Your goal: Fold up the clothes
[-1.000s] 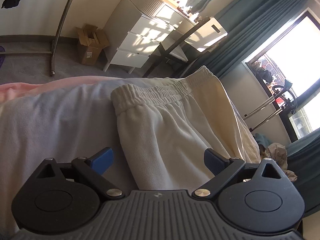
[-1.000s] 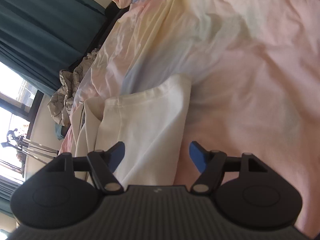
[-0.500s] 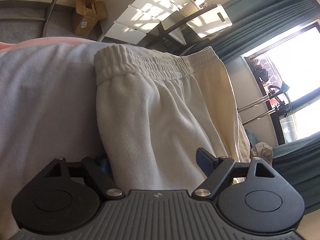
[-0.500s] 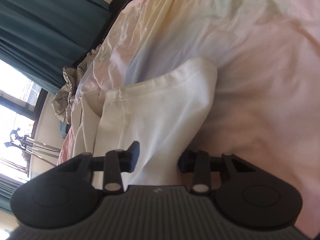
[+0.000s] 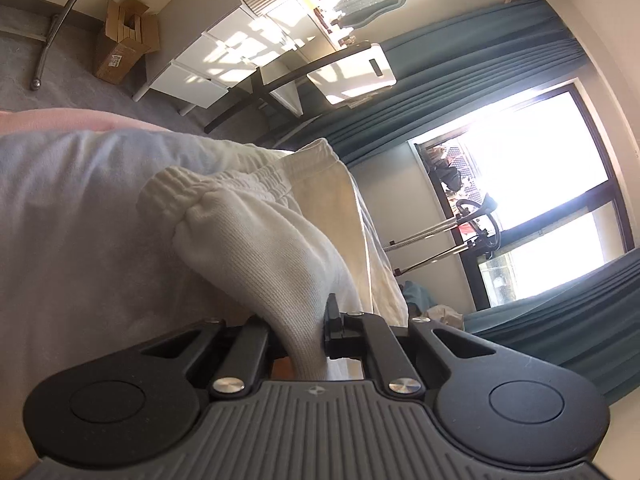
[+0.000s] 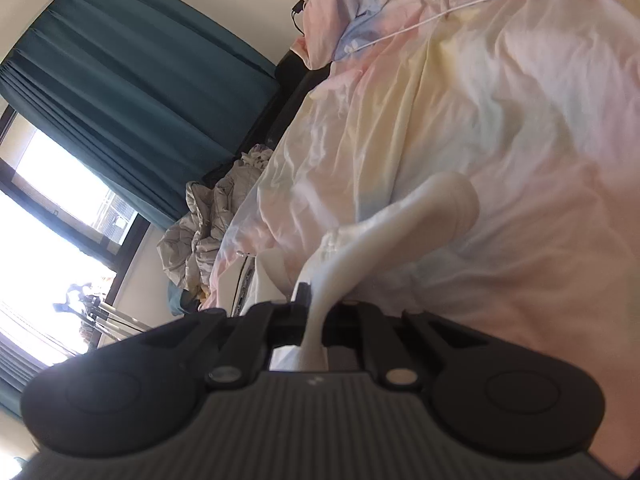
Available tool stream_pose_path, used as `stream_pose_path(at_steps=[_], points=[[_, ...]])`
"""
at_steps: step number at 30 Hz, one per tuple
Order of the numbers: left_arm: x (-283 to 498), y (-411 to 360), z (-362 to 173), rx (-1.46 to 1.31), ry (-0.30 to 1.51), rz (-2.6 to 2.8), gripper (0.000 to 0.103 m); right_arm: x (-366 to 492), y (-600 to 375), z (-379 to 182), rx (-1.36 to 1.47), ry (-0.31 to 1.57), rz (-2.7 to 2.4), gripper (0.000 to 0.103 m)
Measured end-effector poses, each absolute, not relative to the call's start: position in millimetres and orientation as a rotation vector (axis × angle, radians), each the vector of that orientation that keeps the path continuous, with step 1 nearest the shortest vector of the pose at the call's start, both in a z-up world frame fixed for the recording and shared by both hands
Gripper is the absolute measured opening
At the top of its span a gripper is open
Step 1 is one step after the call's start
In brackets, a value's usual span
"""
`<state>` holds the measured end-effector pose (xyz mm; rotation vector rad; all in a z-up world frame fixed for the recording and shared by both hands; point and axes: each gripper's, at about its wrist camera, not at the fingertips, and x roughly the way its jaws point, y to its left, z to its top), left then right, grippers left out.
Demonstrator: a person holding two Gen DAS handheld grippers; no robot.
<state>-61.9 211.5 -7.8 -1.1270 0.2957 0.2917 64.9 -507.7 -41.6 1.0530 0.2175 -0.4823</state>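
A pair of cream-white knit shorts (image 5: 280,240) with an elastic waistband lies on a pastel bed sheet (image 5: 72,208). My left gripper (image 5: 302,328) is shut on the fabric near the waistband end, and the cloth bunches up between the jaws. My right gripper (image 6: 318,316) is shut on the hem end of the same shorts (image 6: 400,224), which rise in a lifted fold off the sheet (image 6: 520,120).
A white drawer unit (image 5: 224,52), a cardboard box (image 5: 124,44) and a black-framed table stand on the grey floor beyond the bed. Teal curtains (image 6: 132,92) and a bright window are at the side. Crumpled grey laundry (image 6: 208,216) and a white cable (image 6: 440,16) lie on the bed.
Both grippers closed from open onto the shorts. The cloth has since been pulled up off the sheet into folds at both ends.
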Motion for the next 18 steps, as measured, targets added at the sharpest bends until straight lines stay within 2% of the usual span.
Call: stream_pose_path(at_steps=[7, 11, 14, 18], points=[[26.2, 217.9, 47.8, -1.006, 0.313, 0.251, 0.008, 135.2, -519.6, -3.5, 0.990, 0.231, -0.398, 0.004], [121.9, 218.6, 71.2, -0.906, 0.343, 0.239, 0.008, 215.7, -518.4, 16.1, 0.912, 0.247, -0.373, 0.004], [199.3, 212.7, 73.7, -0.797, 0.380, 0.245, 0.008, 288.2, -516.2, 14.6, 0.856, 0.290, -0.372, 0.005], [294.7, 212.0, 51.4, -0.769, 0.455, 0.261, 0.008, 379.3, -520.2, -13.6, 0.820, 0.381, -0.390, 0.005]])
